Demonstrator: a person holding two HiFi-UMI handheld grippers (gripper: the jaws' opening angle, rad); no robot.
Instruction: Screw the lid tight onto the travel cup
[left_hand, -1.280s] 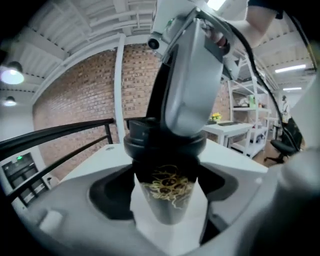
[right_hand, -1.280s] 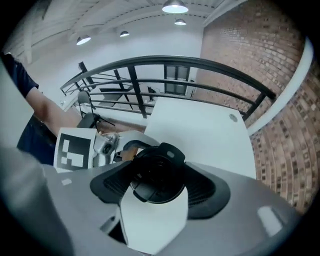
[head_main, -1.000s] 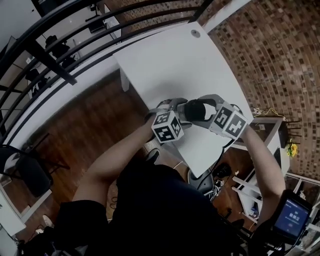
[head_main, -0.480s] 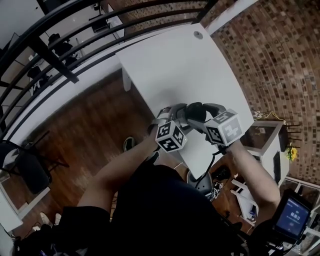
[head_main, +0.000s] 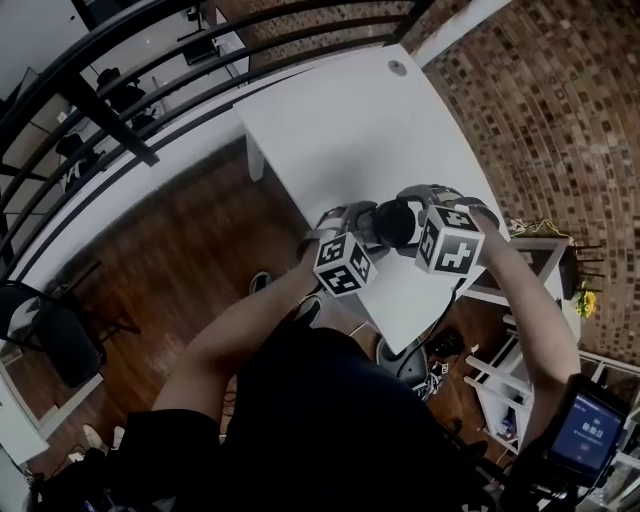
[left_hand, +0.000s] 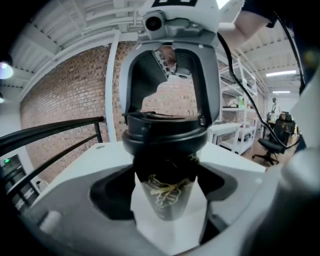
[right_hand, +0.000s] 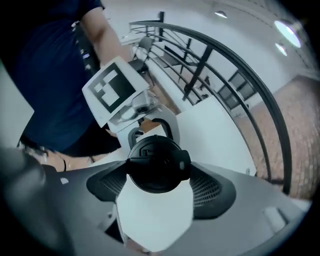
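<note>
A dark travel cup (left_hand: 167, 195) with a pale leaf print stands upright between the pads of my left gripper (left_hand: 167, 186), which is shut on its body. The black lid (left_hand: 165, 135) sits on top of the cup. My right gripper (right_hand: 159, 172) points straight down over the lid (right_hand: 157, 162), one finger on each side of its rim. Its jaws have just been opening, and the pads stand at the rim without pressing it. In the head view both grippers meet at the cup (head_main: 392, 222), over the near edge of the white table (head_main: 340, 130).
The white table (right_hand: 210, 130) stretches away beyond the cup. A black railing (head_main: 150, 60) runs along its far left side, over a wooden floor (head_main: 180, 250). A brick wall (head_main: 540, 110) stands to the right, with white shelving (left_hand: 240, 120) beside it.
The right gripper has rolled around the lid, its marker cube turning and its forearm swinging out to the right. The left gripper and the cup have kept still.
</note>
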